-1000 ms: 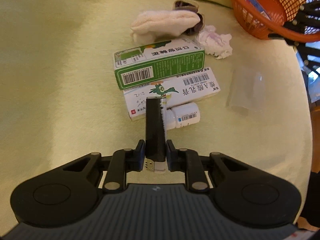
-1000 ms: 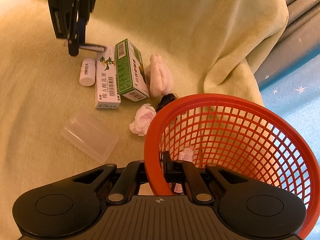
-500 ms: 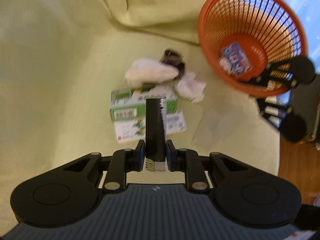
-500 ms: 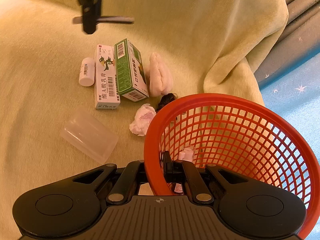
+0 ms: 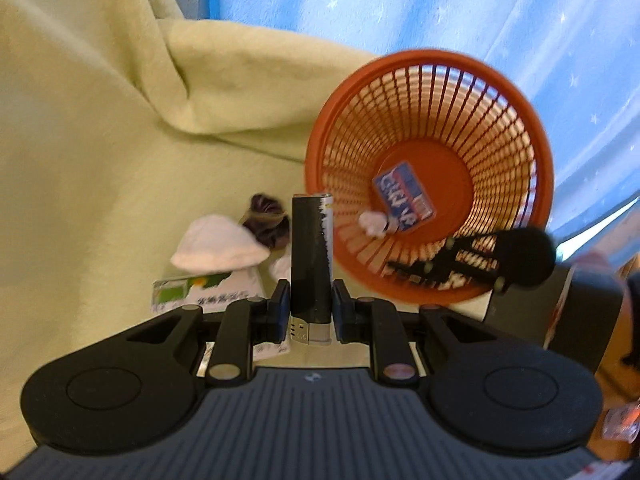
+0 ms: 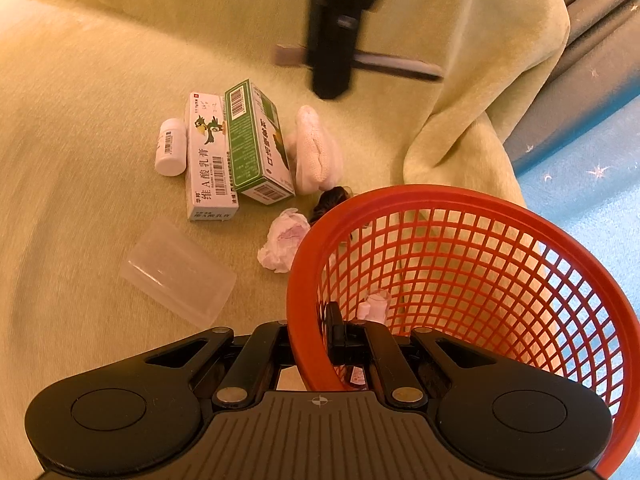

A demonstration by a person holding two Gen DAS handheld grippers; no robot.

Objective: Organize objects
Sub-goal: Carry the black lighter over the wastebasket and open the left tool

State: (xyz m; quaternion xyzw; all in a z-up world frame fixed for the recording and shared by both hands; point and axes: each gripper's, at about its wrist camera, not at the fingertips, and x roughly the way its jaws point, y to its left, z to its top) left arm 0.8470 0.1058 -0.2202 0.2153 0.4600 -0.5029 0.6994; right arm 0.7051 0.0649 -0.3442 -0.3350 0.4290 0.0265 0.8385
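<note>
Right claw (image 6: 310,340) clenched on the near rim of the orange basket (image 6: 472,200). Inside the basket: a small blue packet (image 5: 404,198) and a white scrap (image 5: 372,222). Left claw (image 5: 310,306) grips a black lighter (image 5: 310,256), held in the air just left of the basket. Beyond, left of the basket on the yellow blanket (image 6: 80,80): clear cup (image 6: 178,272), tissue wad (image 6: 282,240), two boxes (image 6: 210,160), white bottle (image 6: 171,146).

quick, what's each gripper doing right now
Left gripper: closed on the black lighter.
Right gripper: closed on the rim of the orange basket.
</note>
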